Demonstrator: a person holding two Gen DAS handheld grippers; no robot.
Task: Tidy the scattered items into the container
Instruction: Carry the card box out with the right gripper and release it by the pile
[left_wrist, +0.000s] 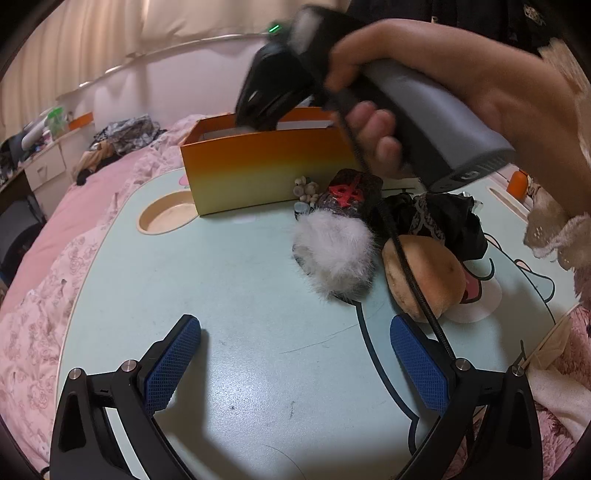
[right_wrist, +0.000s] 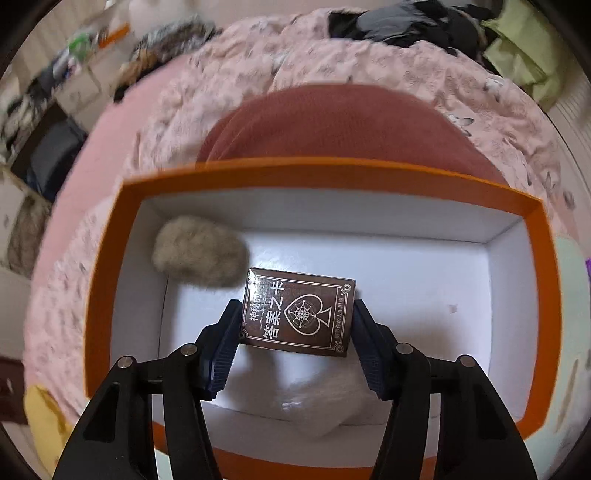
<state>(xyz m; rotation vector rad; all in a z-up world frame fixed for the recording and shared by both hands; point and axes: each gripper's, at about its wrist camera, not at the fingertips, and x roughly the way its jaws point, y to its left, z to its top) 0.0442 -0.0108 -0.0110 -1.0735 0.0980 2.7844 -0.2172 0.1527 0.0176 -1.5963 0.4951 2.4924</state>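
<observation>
My right gripper (right_wrist: 297, 314) is shut on a brown card box (right_wrist: 299, 314) and holds it over the open orange box (right_wrist: 107, 295), which has a white inside. A grey fluffy ball (right_wrist: 201, 254) lies in the box's far left corner. In the left wrist view the right gripper (left_wrist: 258, 114) dips into the orange box (left_wrist: 266, 177). My left gripper (left_wrist: 295, 362) is open and empty, low over the pale green table (left_wrist: 240, 314). Ahead of it lie a black-and-white furry item (left_wrist: 340, 240), a brown round item (left_wrist: 424, 277), a black cloth (left_wrist: 447, 221) and small beads (left_wrist: 304, 190).
The table (left_wrist: 110, 295) stands on a bed with a pink quilt (left_wrist: 55, 258). A round cup recess (left_wrist: 168, 218) is at the table's left. A red pillow (right_wrist: 332, 125) lies behind the box. A cable (left_wrist: 406, 277) hangs from the right gripper across the brown item.
</observation>
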